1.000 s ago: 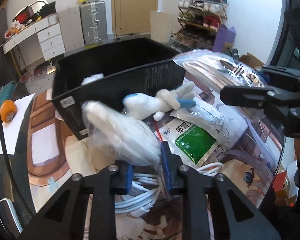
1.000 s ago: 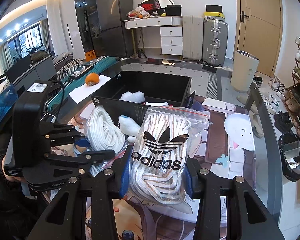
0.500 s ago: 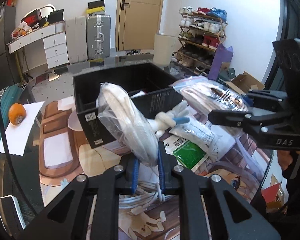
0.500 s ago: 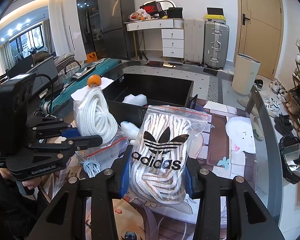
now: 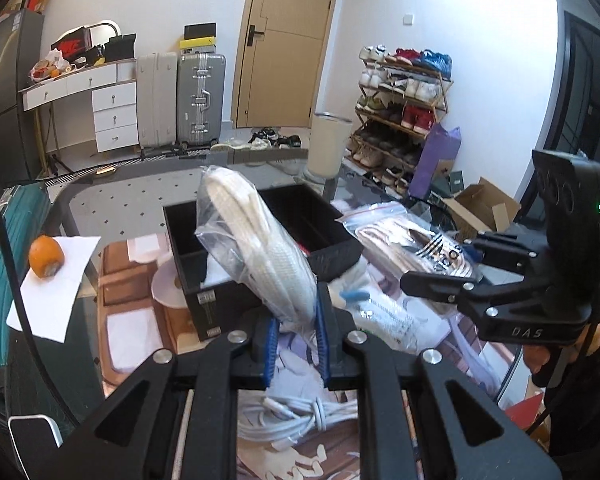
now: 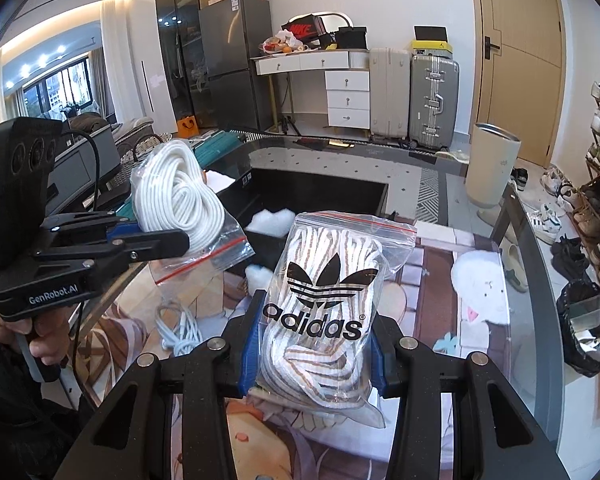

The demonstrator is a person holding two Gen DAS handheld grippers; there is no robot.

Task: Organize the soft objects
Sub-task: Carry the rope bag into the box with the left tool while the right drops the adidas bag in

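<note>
Since a second ago the left gripper [image 5: 296, 334] has risen, lifting its bag of white rope [image 5: 260, 240] off the tabletop [image 6: 516, 280] to stand in front of the black bin [image 5: 320, 248]; its jaws, clamped on the bag's lower end, have just finished closing. Behind the bag, much of the bin's inside is hidden in the left wrist view. The right gripper [image 6: 314, 354] has stayed put, jaws pressed on the sides of the Adidas bag of striped laces [image 6: 324, 304], which stands upright near the bin's front wall. Something white [image 6: 270, 222] lies in the bin; what it is cannot be told. A white cable bundle [image 5: 300, 416] lies on the tabletop, partly covered by the left gripper's frame.
</note>
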